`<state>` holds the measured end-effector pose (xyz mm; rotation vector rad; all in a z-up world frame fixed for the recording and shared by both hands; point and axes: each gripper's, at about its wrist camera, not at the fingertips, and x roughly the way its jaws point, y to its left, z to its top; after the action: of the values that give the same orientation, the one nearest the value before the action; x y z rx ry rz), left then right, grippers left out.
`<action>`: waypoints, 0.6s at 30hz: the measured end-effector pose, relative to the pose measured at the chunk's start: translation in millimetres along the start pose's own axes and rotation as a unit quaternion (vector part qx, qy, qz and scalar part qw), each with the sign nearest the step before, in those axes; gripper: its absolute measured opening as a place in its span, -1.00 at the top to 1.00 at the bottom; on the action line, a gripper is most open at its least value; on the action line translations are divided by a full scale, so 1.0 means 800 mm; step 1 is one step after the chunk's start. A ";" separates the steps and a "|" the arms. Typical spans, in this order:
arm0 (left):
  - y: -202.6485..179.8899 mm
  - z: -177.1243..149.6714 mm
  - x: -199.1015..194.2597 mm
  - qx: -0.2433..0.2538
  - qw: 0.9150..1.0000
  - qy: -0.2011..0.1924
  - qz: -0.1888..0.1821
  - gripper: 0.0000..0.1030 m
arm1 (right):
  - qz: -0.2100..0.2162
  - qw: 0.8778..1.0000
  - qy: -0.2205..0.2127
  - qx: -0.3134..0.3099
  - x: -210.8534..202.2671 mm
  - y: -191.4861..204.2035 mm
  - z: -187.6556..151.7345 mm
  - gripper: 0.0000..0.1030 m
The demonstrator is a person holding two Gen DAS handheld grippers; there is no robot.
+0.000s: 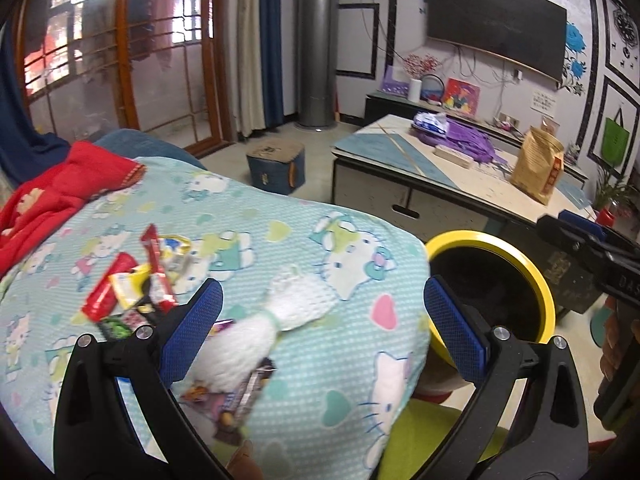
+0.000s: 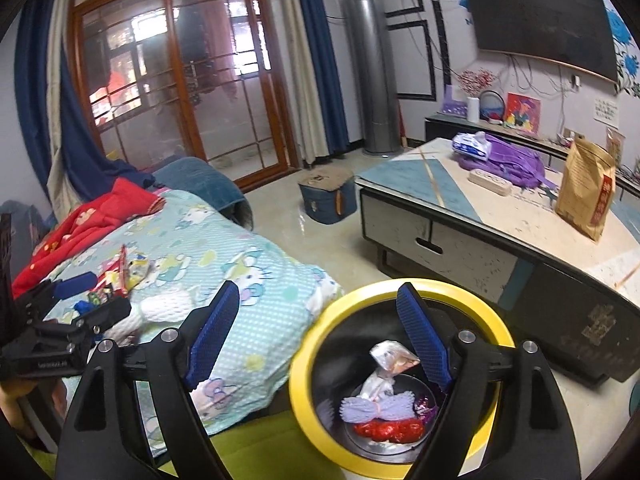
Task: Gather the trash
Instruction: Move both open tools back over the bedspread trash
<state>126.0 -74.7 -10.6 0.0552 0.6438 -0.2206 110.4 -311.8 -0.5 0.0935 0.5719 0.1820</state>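
A yellow-rimmed black trash bin (image 2: 304, 344) stands beside the sofa; it also shows in the left wrist view (image 1: 548, 300). Inside lie a crumpled wrapper (image 2: 392, 356), a white foam net (image 2: 376, 404) and red trash (image 2: 388, 430). On the Hello Kitty blanket (image 1: 280, 248) lie a white foam net (image 1: 280, 312), red and yellow snack wrappers (image 1: 128, 284) and a purple wrapper (image 1: 236, 400). My left gripper (image 1: 322, 320) is open and empty, hovering over the white net. My right gripper (image 2: 320, 336) is open and empty above the bin's rim.
A red blanket (image 1: 52, 192) lies at the sofa's far end. A coffee table (image 2: 500, 216) carries a brown paper bag (image 2: 584, 192), purple cloth (image 2: 504, 160) and a power strip (image 2: 490, 182). A blue stool (image 2: 328, 196) stands on the floor.
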 end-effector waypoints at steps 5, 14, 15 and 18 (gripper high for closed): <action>0.025 -0.002 -0.013 -0.014 1.000 -0.011 0.019 -0.80 | 0.013 1.000 0.007 -0.022 0.003 0.023 -0.003 -0.60; 0.064 -0.002 -0.030 -0.042 0.998 -0.027 0.042 -0.80 | 0.042 0.998 0.015 -0.051 0.005 0.071 -0.006 -0.61; 0.070 -0.002 -0.031 -0.046 0.998 -0.028 0.045 -0.80 | 0.045 0.997 0.016 -0.053 0.006 0.074 -0.006 -0.62; 0.087 -0.004 -0.035 -0.059 0.996 -0.028 0.053 -0.80 | 0.052 0.997 0.020 -0.061 0.011 0.087 -0.004 -0.62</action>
<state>117.5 -1.5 2.5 -0.0303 0.5945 -0.0809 105.6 -241.4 1.9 0.0017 0.5942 0.3201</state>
